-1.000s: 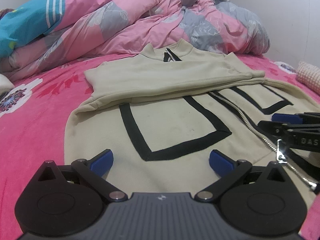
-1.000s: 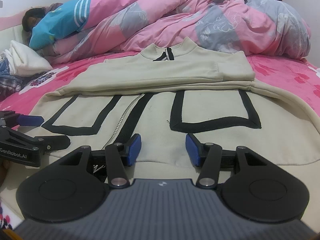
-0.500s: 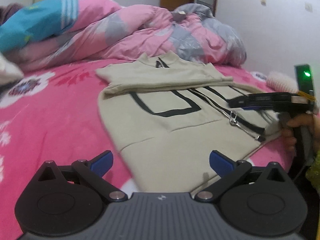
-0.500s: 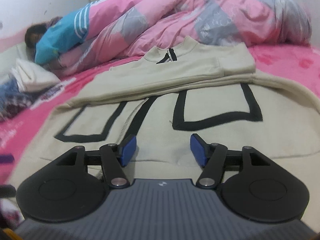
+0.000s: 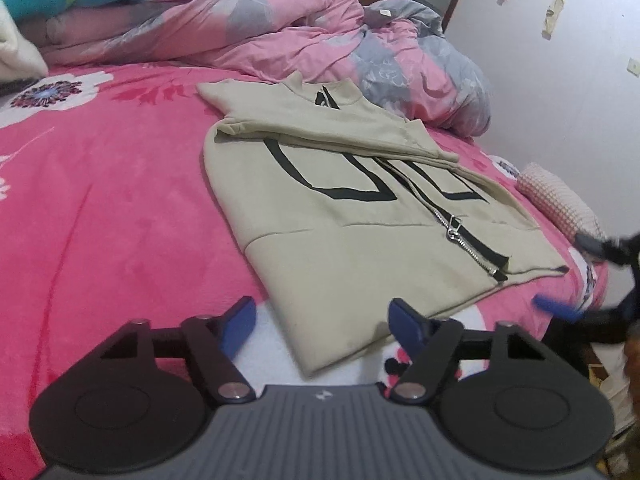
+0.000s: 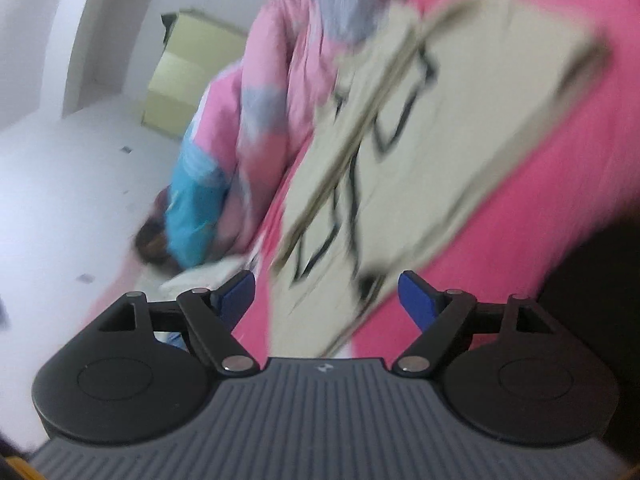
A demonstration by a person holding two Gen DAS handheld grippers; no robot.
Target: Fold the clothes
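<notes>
Plainly, a beige zip jacket (image 5: 360, 216) lies flat across the centre of the left wrist view, sleeves folded over its chest.
Soft, thick, limp fleece on the pink bedspread (image 5: 100, 208); the near hem corners look best to pinch. Left gripper (image 5: 322, 320) and right gripper (image 6: 326, 294) both gape, holding nothing.

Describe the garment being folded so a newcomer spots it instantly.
On the pink bed sheet, in front of the heaped pink and grey duvet, lies a beige zip jacket. It alone is flat, with black rectangle outlines and a black-edged metal zipper.
</notes>
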